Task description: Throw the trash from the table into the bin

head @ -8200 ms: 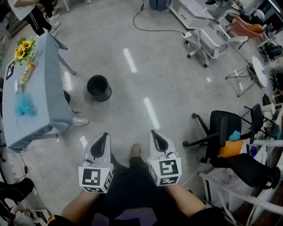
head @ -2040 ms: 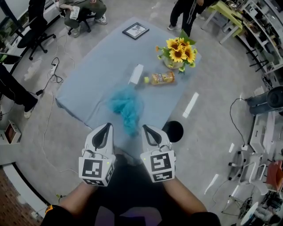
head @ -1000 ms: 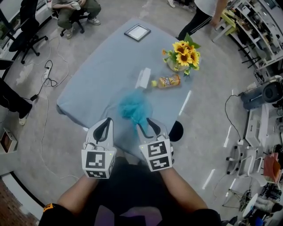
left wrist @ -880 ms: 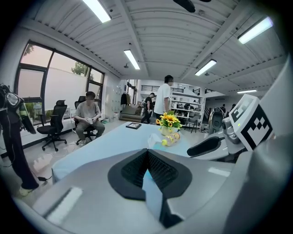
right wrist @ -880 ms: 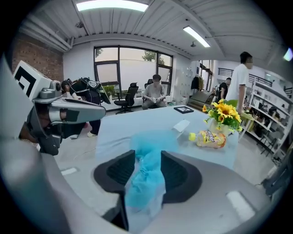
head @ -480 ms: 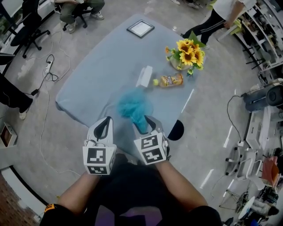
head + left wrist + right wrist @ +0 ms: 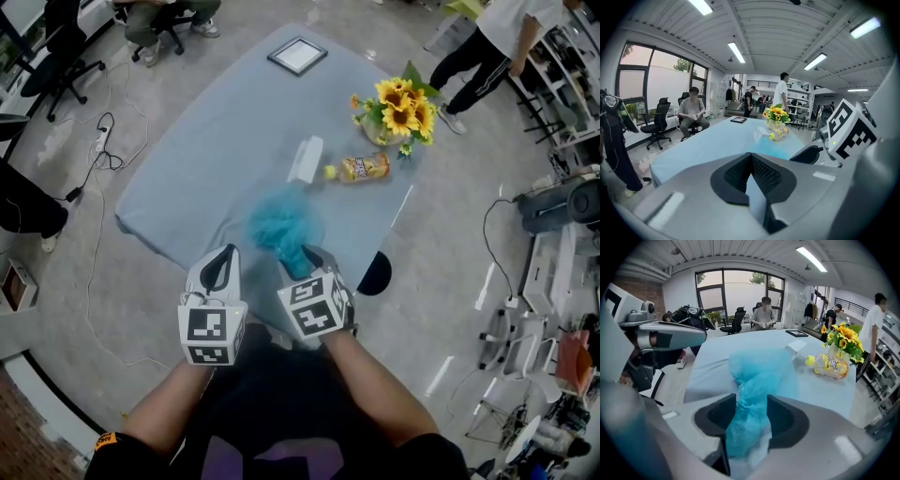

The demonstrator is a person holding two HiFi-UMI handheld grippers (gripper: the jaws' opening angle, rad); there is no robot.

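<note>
my right gripper (image 7: pixel 751 416), jaws just opened, straddles the blue bag (image 7: pixel 757 376), apparently unpressed; a shallow close pinches loose film only and drops it. left gripper (image 7: pixel 751 161): jaws together, empty.

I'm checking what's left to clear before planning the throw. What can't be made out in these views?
Bin: head view, the table edge hides part; contents unseen.
Teal wad: head view, near end under the right hand-held gripper, whose jaws have just been opening with the wad between them.
Yellow bottle: label too small in head view, blurred in right gripper view.
Framed picture: head view, image too small.
</note>
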